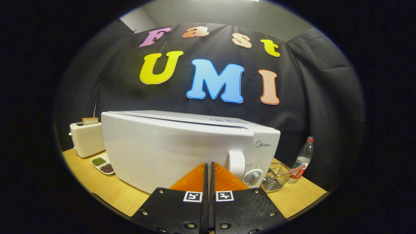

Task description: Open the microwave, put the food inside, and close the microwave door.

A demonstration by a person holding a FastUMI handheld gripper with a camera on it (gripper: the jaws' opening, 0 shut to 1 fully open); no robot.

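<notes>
**Door shut, gripper closing in on the handle**

From where I stand the job looks to be at its very first step. The one microwave (pixel 182 146) sits on the wooden table (pixel 107 187) with its door flat and closed, and nothing is between the gripper (pixel 208 174) fingers. Those fingers are pressed together, a thin seam between them and no object held, their tips just short of the door's lower front.

The door handle (pixel 237 165) is a pale upright grip at about one o'clock from the fingertips, very near; the single round dial (pixel 253 177) sits just past it at two o'clock. My guess is that the next move calls for the fingers to part, shift toward that handle and hook or pinch it, then swing the door outward on its far hinge.

The count: one toaster (pixel 86 139) at ten o'clock, touching or nearly touching the microwave's side, with one slice of bread (pixel 90 121) standing in it. One small divided dish (pixel 102 164) in front of it, holding two heaps, one green and one dark. At three o'clock, one wire basket (pixel 275 178) and one plastic bottle (pixel 303 159), with what may be a striped straw or stick across them; the curve of the lens makes that hard to tell. Which item is the food to go in, I cannot say for sure.
</notes>
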